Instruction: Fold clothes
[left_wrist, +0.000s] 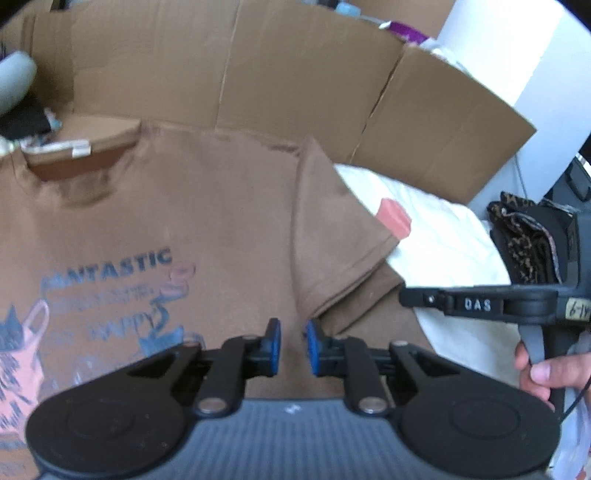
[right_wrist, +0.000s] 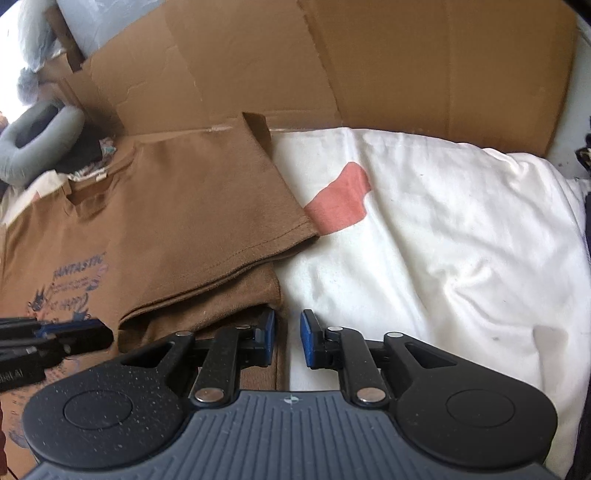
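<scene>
A brown T-shirt (left_wrist: 184, 206) with a blue "FANTASTIC" print lies face up on the surface, collar at the far left. Its right sleeve (left_wrist: 332, 236) and side are folded inward over the body. My left gripper (left_wrist: 293, 343) hovers over the shirt's middle, just left of that fold, with a narrow gap between its blue pads and nothing in it. In the right wrist view my right gripper (right_wrist: 288, 339) stands over the shirt's (right_wrist: 184, 206) folded right edge, open, with no cloth pinched between the pads. The left gripper (right_wrist: 99, 332) shows at the left edge.
Flattened cardboard (left_wrist: 295, 74) stands behind the shirt. A white cloth (right_wrist: 443, 240) with a pink patch (right_wrist: 340, 203) lies to the right. A leopard-print item (left_wrist: 524, 240) sits at the far right, a grey ring cushion (right_wrist: 37, 140) at the far left. A hand (left_wrist: 543, 373) holds the right gripper (left_wrist: 406, 298).
</scene>
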